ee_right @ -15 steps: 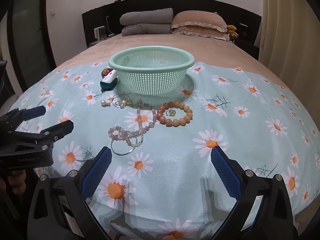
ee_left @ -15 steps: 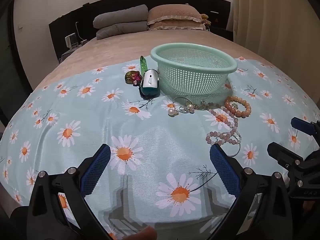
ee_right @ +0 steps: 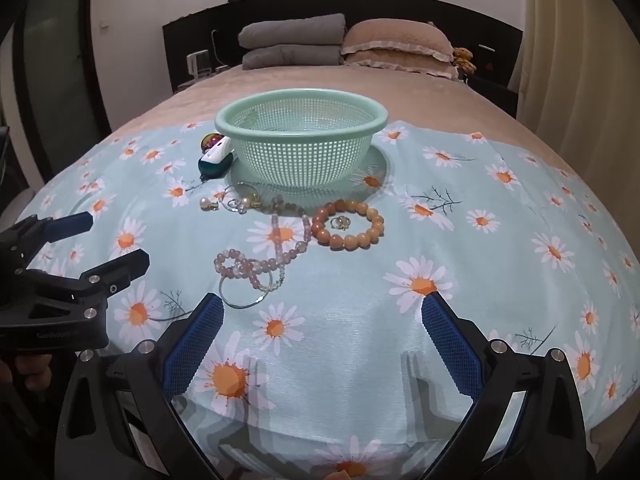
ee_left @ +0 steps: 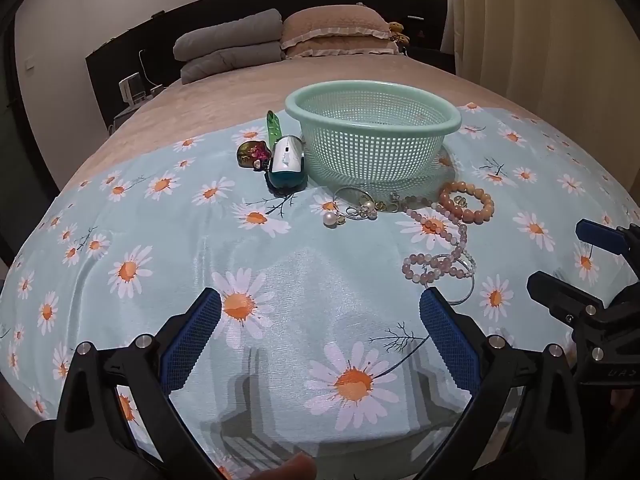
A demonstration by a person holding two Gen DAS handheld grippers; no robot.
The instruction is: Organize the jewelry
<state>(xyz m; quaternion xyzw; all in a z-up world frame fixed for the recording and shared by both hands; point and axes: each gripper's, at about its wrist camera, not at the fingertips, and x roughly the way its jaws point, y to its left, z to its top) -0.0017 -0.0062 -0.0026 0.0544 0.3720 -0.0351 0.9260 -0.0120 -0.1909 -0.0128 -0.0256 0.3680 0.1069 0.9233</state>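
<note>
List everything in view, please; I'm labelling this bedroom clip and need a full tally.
basket: one, mint green, empty, on the cloth past the jewelry
cloth: one, pale blue with daisies, spread over the bed
orange bead bracelet: one, in front of the basket, around a small gold piece
pink bead strand: one, lying across a thin silver bangle
pearl pieces: a small cluster, white and gold, left of the bracelet
teal and white case: one, left of the basket
green clip: one, behind the case
pillows: tan, beside folded grey blankets
left gripper: jaws open, empty
right gripper: jaws open, empty
</note>
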